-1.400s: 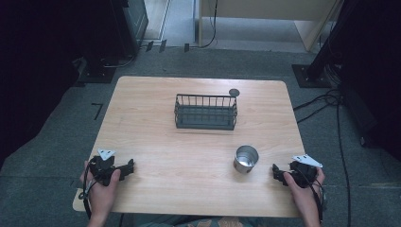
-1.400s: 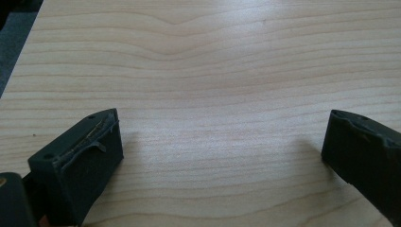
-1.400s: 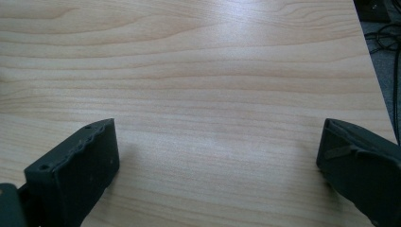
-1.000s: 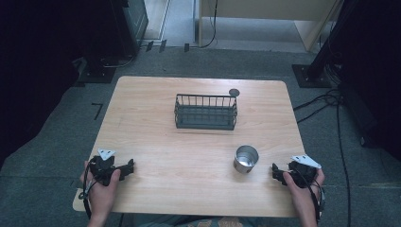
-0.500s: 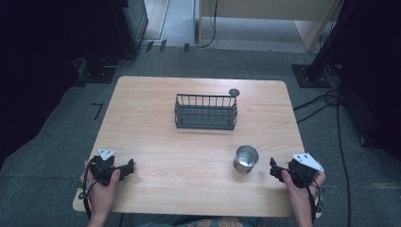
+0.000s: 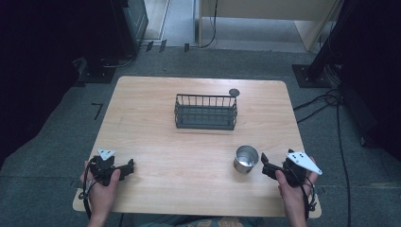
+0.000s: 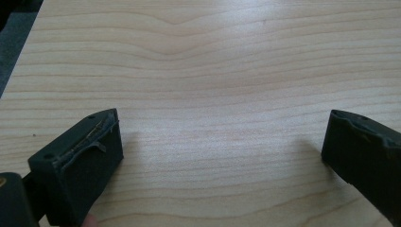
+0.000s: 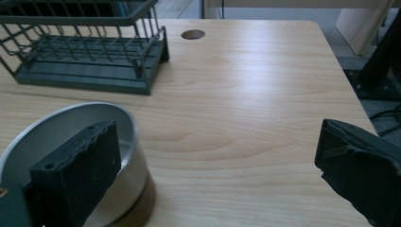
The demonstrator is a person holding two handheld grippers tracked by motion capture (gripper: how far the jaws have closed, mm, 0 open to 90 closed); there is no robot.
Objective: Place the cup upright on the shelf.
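An approach to the metal cup (image 6: 246,159) appears to be in hand. The cup stands upright on the wooden surface (image 6: 198,142), in front of the wire basket (image 6: 205,111) and well apart from it. The right claw (image 6: 265,166) is held released just beside the cup. The left claw (image 6: 126,166) is rested released near the front edge. Next, the rim would have to be straddled and the jaws clenched.

right gripper (image 6: 263,166) edged left toward metal cup (image 6: 246,159), apparently just beside it
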